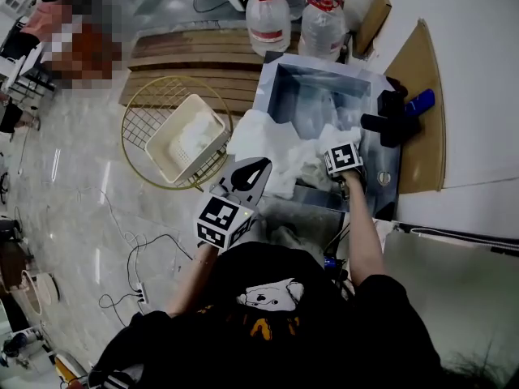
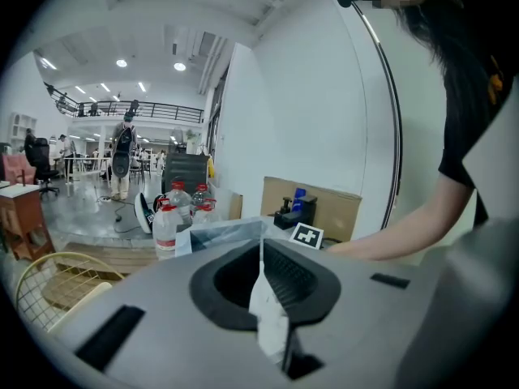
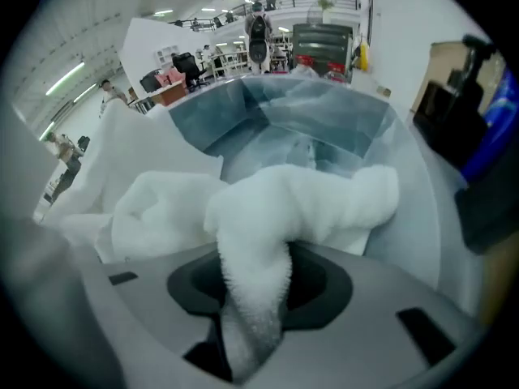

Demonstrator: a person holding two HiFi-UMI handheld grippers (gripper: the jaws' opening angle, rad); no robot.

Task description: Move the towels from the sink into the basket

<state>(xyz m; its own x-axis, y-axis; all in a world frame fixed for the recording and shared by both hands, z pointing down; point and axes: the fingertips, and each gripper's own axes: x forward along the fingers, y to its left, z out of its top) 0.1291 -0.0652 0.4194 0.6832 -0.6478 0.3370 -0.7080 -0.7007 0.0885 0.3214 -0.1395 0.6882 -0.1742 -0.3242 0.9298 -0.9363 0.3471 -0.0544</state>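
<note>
White terry towel (image 3: 308,197) lies bunched inside the sink (image 1: 324,83); right gripper (image 1: 339,146) jaws clamp a fold of it. Left gripper (image 1: 253,171), at the sink's left rim: jaws closed on a thin white edge, probably of the draped towel (image 1: 263,140). Cream basket (image 1: 173,121) stands left of the sink.

A big open-plan lab hall is seen here. Far back, a mezzanine railing (image 2: 138,110) is made out, ceiling lights (image 2: 122,63) are strung in rows overhead, and an office chair (image 2: 39,154) is parked by desks, where a person with a backpack (image 2: 122,146) is spotted. Underfoot, a polished floor (image 1: 73,201) is crossed by loose cables (image 1: 134,245) and a power strip (image 1: 139,296). The sink (image 1: 280,96) is set up as a free-standing box beside wooden pallets (image 1: 195,55), with water bottles (image 1: 268,19) lined up behind.
</note>
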